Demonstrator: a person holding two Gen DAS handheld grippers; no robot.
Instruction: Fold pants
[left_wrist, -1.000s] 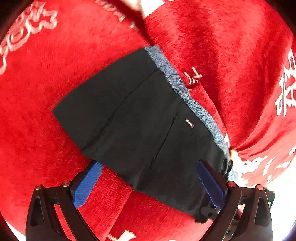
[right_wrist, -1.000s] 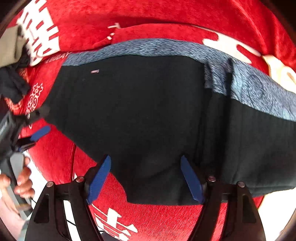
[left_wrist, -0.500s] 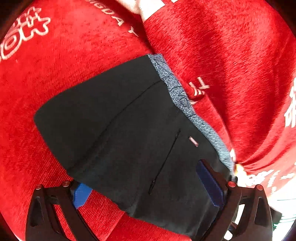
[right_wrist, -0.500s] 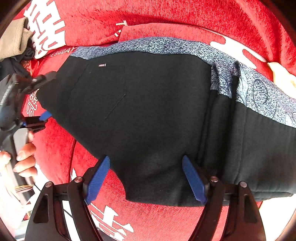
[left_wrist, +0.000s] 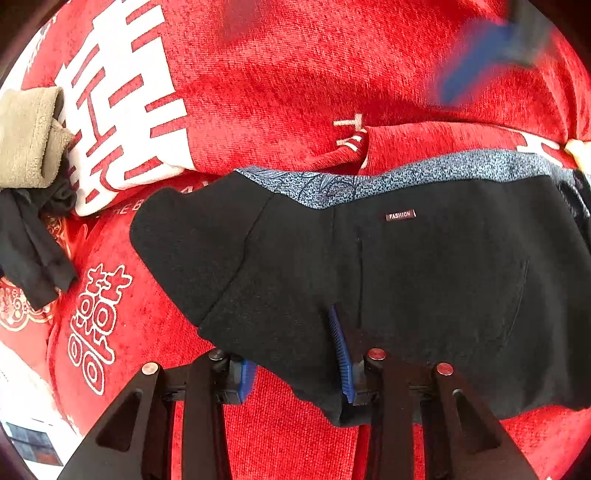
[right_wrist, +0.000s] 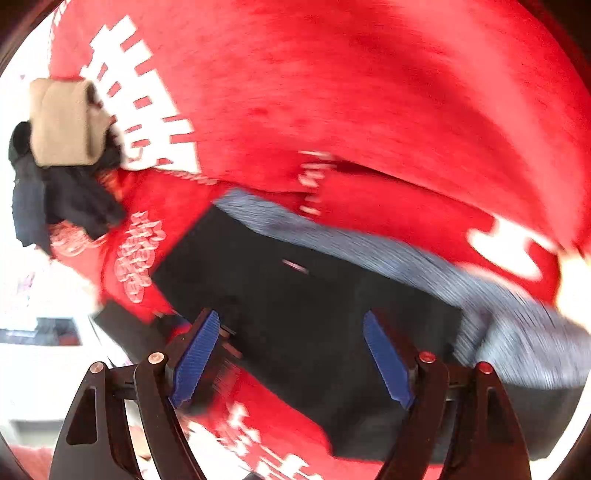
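The black pants (left_wrist: 424, 295) lie on the red blanket (left_wrist: 295, 92), their near hem at six o'clock between the closing left gripper (left_wrist: 295, 365), while the right gripper (right_wrist: 291, 354), blurred, gapes seemingly empty; next, lift and fold over.

1 pair of black pants (left_wrist: 424, 295) with 1 blue-grey patterned waistband (left_wrist: 424, 173) and 1 small label reading FASHION (left_wrist: 400, 215). 1 red blanket (left_wrist: 295, 74) with white printed characters, several of them, exact count unclear. 1 beige folded cloth (left_wrist: 27, 140). 1 other dark garment (left_wrist: 26, 243) beside it. 2 grippers: left gripper (left_wrist: 295, 363), 2 blue fingers (left_wrist: 341, 354); right gripper (right_wrist: 291, 358), 2 blue fingers (right_wrist: 195, 354). 1 blurred blue and black shape, top right of the left wrist view, unidentifiable.
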